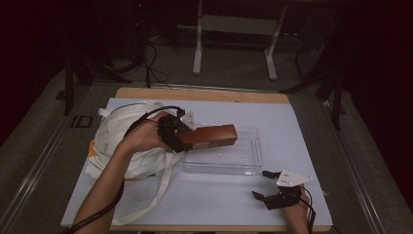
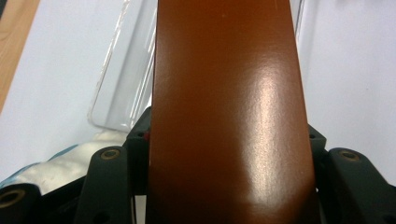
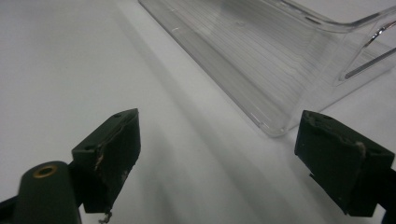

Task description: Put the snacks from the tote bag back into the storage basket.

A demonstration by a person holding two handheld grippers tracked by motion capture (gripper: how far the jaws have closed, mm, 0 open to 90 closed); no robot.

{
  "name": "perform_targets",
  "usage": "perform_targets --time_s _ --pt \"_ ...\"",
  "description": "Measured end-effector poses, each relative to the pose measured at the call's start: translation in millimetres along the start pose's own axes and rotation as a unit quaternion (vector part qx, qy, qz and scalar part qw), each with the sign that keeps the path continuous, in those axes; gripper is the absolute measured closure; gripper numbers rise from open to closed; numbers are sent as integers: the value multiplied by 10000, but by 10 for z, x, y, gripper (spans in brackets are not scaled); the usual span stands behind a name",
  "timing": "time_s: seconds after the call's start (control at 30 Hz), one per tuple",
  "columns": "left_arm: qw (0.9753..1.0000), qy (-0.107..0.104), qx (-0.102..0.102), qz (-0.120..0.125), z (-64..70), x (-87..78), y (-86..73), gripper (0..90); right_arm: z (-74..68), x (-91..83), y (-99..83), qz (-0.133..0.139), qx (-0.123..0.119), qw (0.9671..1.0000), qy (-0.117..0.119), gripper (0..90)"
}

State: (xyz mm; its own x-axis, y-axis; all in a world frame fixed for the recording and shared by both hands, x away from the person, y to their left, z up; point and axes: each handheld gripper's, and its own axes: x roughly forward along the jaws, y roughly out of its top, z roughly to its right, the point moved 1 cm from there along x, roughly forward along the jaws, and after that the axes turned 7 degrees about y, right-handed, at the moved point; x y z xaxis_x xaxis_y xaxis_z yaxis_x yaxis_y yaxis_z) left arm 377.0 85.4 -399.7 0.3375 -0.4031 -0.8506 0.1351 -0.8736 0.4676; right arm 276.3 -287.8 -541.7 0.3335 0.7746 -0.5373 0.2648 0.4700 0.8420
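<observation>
We are holding the box (image 1: 210, 137) clamped in the left claw (image 1: 179, 138), above the tray's (image 1: 243, 168) 10 o'clock corner. The bag (image 1: 124, 131) is lying at 9 o'clock. Remaining: lower and release. The right claw (image 1: 263, 184) is resting wide open, empty, at 5 o'clock on the counter (image 1: 297, 126).

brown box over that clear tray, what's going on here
A person is working at a table with a gripper in each hand. The left gripper is shut on one end of a long brown box and holds it above the clear plastic tray, which looks empty. The right gripper is open and holds nothing, resting near the table's front edge just short of the tray. A white cloth bag lies on the table under the left forearm.
</observation>
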Motion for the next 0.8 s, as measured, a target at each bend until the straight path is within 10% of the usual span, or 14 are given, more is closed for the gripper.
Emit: perform_targets --time_s 0.8 --pt "9996 -220 188 -9 44 189 42 436 7 3 1 -18 3 10000 32 144"
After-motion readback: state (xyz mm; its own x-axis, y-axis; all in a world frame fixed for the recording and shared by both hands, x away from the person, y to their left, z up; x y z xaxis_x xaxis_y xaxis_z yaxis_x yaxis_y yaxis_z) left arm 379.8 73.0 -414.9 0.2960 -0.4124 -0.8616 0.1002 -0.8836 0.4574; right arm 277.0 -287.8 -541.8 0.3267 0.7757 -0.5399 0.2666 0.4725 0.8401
